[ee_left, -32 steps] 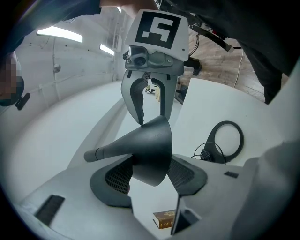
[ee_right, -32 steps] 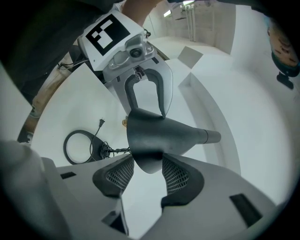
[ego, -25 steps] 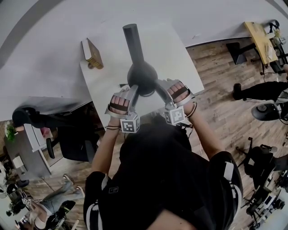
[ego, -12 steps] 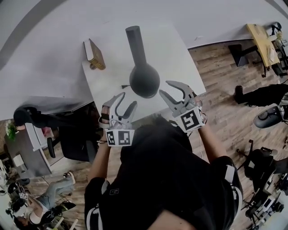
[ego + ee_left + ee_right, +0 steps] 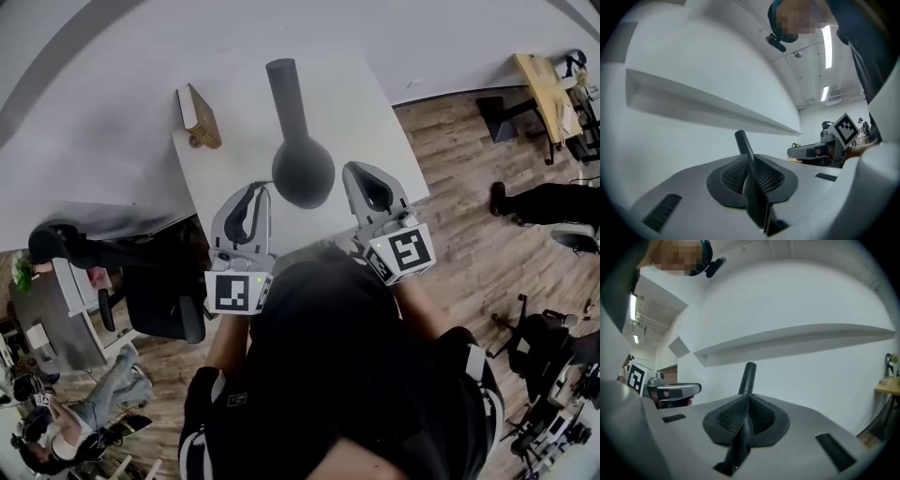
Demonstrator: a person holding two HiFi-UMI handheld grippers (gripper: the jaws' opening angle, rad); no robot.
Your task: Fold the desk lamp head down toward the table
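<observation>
The dark desk lamp (image 5: pixel 302 172) stands on the white table (image 5: pixel 375 112); its round body is nearest me and a long tube (image 5: pixel 284 94) reaches away from it. My left gripper (image 5: pixel 254 188) hangs just left of the round body and my right gripper (image 5: pixel 358 170) just right of it, both apart from the lamp. Both sets of jaws have just been closing and now meet with nothing between them. The tube's end shows beyond the closed tips in the left gripper view (image 5: pixel 743 139) and the right gripper view (image 5: pixel 749 375).
A brown book-like box (image 5: pixel 197 114) lies at the table's left edge. A black office chair (image 5: pixel 155 295) stands left of me on the wood floor. A wooden desk (image 5: pixel 546 82) is far right, and a person (image 5: pixel 70 431) is at the lower left.
Both grippers left the lamp's round body, which they flanked open a second ago. They drew back toward me, rose, rolled over, and their jaws went from wide apart to shut.
</observation>
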